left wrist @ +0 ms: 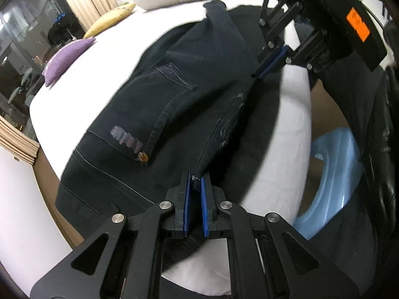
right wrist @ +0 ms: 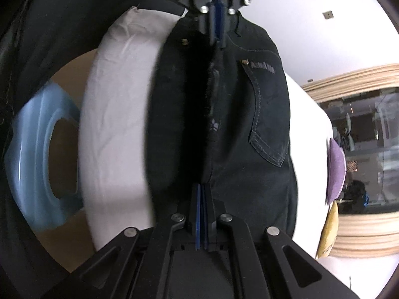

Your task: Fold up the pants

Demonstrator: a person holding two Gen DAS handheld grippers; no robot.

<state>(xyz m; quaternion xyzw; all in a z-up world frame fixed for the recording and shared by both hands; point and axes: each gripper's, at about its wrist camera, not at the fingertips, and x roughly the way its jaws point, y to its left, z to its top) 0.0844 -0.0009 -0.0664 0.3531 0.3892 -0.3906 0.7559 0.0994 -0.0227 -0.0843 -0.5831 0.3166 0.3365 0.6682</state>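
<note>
The left gripper (left wrist: 197, 186) has its fingers closed on one end of the waistband of the dark pants (left wrist: 174, 94), and the right gripper (right wrist: 202, 194) is clamped thinly on the other end, so the band runs taut between them, judging by the straight edge. That likely keeps the garment flat. The pants lie spread on the white bed (left wrist: 104, 57) near its edge, just beside a white pillow (right wrist: 117, 114).

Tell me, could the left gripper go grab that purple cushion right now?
Probably not as things stand: the left gripper is shut on the pants' edge, so its jaws are taken. The purple cushion lies uncovered across the bed.
</note>
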